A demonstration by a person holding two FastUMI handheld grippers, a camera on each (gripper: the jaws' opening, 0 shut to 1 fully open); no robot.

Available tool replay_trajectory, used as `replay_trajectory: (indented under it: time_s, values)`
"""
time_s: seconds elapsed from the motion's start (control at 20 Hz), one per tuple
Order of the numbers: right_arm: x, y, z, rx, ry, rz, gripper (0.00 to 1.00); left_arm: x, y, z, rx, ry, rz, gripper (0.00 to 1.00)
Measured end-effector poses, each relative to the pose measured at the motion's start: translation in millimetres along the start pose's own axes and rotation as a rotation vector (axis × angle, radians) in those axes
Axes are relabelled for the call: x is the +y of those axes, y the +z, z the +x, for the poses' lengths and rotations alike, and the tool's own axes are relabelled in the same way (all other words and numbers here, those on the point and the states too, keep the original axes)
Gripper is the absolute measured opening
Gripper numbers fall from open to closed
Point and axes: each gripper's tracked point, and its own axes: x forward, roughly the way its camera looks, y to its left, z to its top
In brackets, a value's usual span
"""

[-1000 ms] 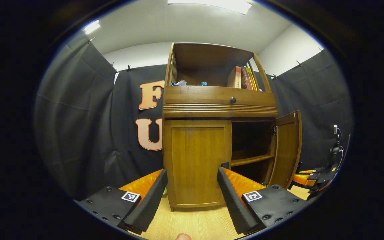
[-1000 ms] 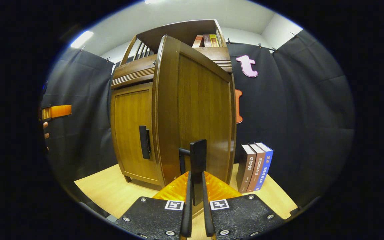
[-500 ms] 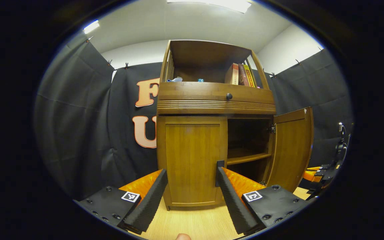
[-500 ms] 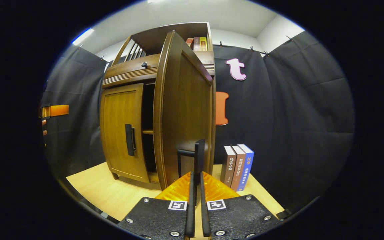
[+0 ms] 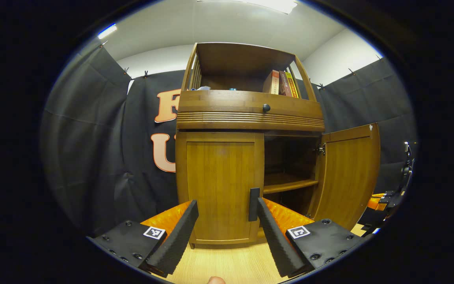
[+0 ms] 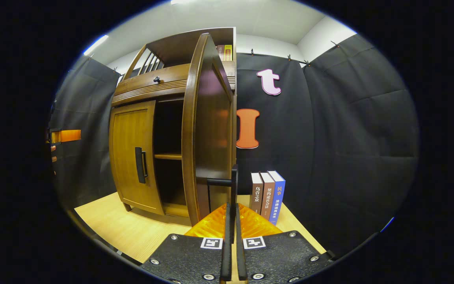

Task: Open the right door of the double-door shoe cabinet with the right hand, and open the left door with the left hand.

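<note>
The wooden shoe cabinet (image 5: 250,118) stands on a light wood floor. Its left door (image 5: 219,185) is closed, and its black handle (image 5: 253,204) appears just inside the right finger (image 5: 274,236) of my open left gripper (image 5: 226,206); whether they touch is unclear. The right door (image 5: 349,173) stands wide open, showing a shelf (image 5: 286,184) inside. In the right gripper view that door (image 6: 207,130) is seen nearly edge on, and my right gripper (image 6: 231,213) is shut on its black handle (image 6: 233,185). The left door (image 6: 130,154) and its handle (image 6: 140,165) lie to the left.
Three upright books (image 6: 267,195) stand on the floor right of the open door. More books (image 5: 280,83) sit on the top shelf above a drawer with a knob (image 5: 266,107). Black cloth walls enclose the cabinet. The left gripper (image 6: 65,135) shows far left.
The right door has swung further open, pulled by the right gripper on its handle. The left gripper has drawn closer to the left door, whose handle now appears between its fingers.
</note>
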Motion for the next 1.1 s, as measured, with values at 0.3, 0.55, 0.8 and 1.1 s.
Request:
replay_trajectory:
  time_s: [0.3,0.55,0.8,1.1]
  values:
    - [-43,-8,-10,0.002,-0.068,-0.014,0.06,-14,-17,27,0.024,-0.011,-0.021,0.96]
    - [-69,-9,-17,0.005,-0.129,0.018,0.04,-24,-35,63,0.045,-0.006,-0.001,0.98]
    - [-72,3,-35,-0.024,-0.15,0.018,0.05,-33,-52,87,0.069,-0.019,-0.009,0.97]
    - [-59,23,-50,-0.051,-0.144,0.031,0.06,-51,-71,121,0.09,-0.044,-0.007,0.96]
